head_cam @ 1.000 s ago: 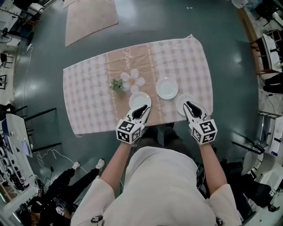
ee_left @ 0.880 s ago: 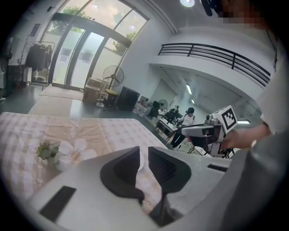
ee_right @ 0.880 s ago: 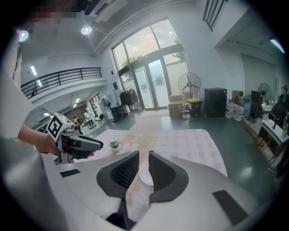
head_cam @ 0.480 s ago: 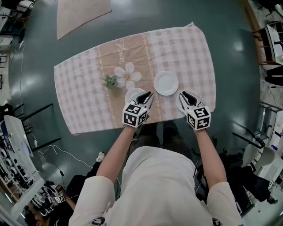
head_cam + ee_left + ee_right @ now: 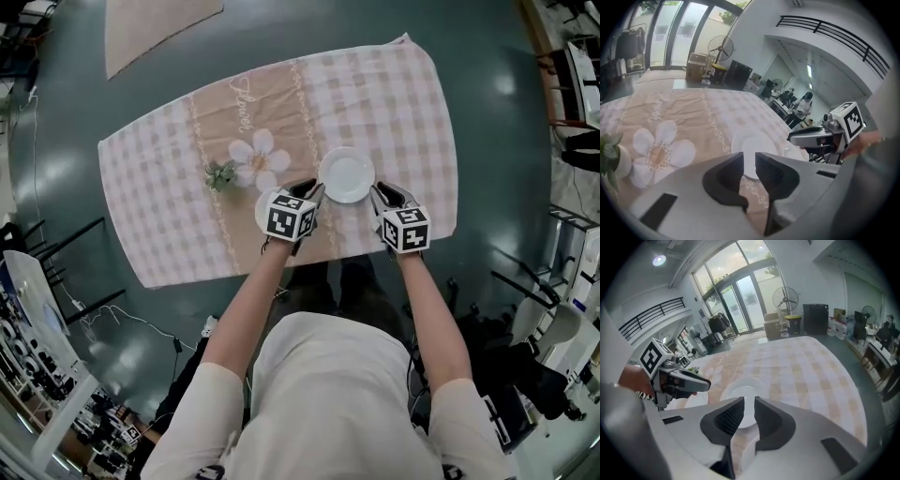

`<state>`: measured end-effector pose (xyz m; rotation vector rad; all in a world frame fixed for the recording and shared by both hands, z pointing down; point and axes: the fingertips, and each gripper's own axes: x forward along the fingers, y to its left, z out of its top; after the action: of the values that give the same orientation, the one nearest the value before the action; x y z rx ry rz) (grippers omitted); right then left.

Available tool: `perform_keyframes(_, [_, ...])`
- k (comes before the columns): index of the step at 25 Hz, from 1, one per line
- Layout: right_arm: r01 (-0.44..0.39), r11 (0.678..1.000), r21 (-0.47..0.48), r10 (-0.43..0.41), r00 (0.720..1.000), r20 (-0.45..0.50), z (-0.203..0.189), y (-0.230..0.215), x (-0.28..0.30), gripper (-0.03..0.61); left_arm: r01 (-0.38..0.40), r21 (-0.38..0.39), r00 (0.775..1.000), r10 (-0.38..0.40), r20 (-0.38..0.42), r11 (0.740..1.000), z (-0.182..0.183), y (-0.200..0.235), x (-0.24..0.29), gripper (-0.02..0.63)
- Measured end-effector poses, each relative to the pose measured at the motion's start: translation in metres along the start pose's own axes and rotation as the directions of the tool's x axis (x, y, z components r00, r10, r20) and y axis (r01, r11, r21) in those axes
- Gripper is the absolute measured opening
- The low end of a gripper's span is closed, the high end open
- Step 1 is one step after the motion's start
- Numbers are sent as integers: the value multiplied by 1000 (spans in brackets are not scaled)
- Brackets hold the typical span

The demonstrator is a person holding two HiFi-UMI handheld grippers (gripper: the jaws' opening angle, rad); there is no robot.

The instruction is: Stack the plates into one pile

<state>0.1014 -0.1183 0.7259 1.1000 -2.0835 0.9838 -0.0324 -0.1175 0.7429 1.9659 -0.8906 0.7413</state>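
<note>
Three white plates lie on the checked tablecloth (image 5: 403, 103). The middle plate (image 5: 346, 175) sits between my two grippers and shows straight ahead in both gripper views (image 5: 754, 146) (image 5: 740, 397). My left gripper (image 5: 311, 190) (image 5: 749, 159) hangs low over the left plate (image 5: 262, 208); its jaws have just been opening, and nothing is between them. My right gripper (image 5: 379, 191) (image 5: 749, 404) is open and empty. It covers the right plate in the head view; part of that plate (image 5: 793, 151) shows below it in the left gripper view.
A white flower (image 5: 255, 154) and a small green plant (image 5: 219, 175) lie on the beige runner left of the plates. The table's near edge runs just under both gripper cubes. A rug (image 5: 155, 23) lies on the floor beyond the table.
Both grippers have come down and forward from the table's near edge. Their tips now flank the middle plate. The left gripper now covers more of the left plate, the right gripper all of the right one.
</note>
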Motion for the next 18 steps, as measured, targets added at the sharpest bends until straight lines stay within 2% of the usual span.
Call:
perform_keyframes(5, [28,998,58,-23,997,-73,-12,-19,20,91,-21,-30,996,19,-86,999,-8,11,16,83])
perform_keyframes(11, [45,997,57,-37,990,-140,-19,-33,37,91,-49,-49,985,40,-167,998,-17,21,32,84])
perform_keyframes(18, [26,996,80,-10,980,-197,-28,-38,51,98,-49,-36,974,39,-223,998,-24,25,44,86])
